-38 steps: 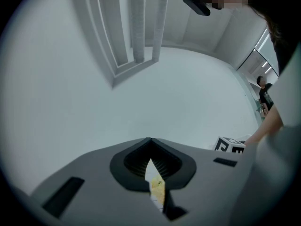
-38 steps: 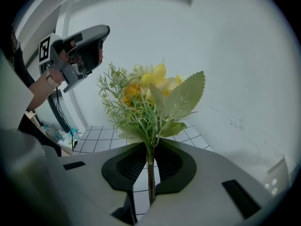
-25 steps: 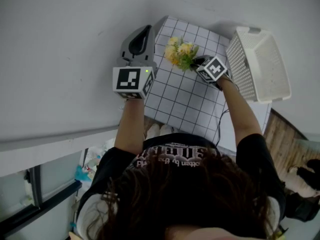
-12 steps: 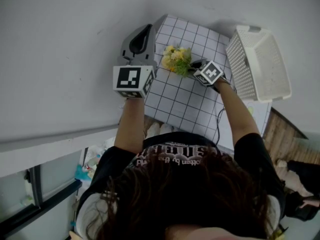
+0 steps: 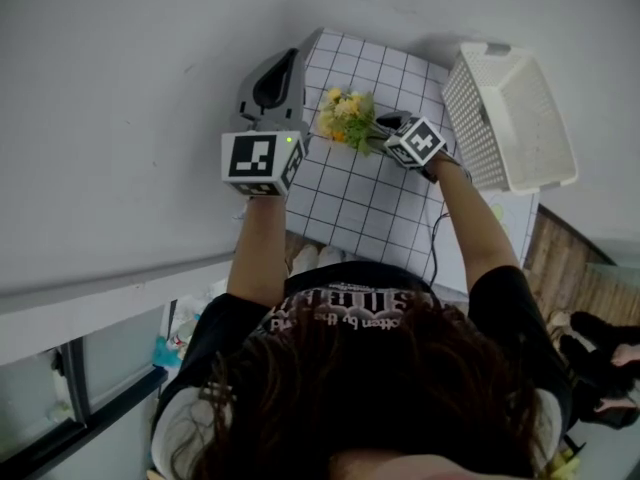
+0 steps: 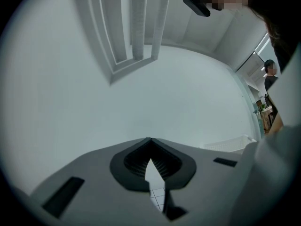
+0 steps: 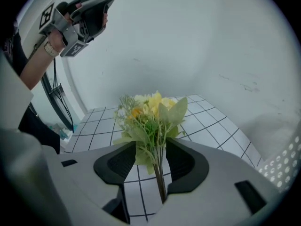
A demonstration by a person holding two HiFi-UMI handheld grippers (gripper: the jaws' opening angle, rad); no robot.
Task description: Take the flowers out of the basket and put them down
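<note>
A small bunch of yellow flowers with green leaves lies on the checked mat, at its far end. My right gripper is just right of the bunch. In the right gripper view the stems run between its jaws. My right gripper has just been opening, and its pads stand apart without pressing the stems. My left gripper hovers left of the flowers, raised and shut, with nothing in it. In the left gripper view its tips meet.
A white slatted basket stands tilted at the mat's right edge, its inside bare; it also shows in the right gripper view. A plain grey wall rises behind the mat. The table's front edge is near the person's body.
The flowers and my right gripper have shifted slightly left and lower onto the mat. The left gripper has stayed in place.
</note>
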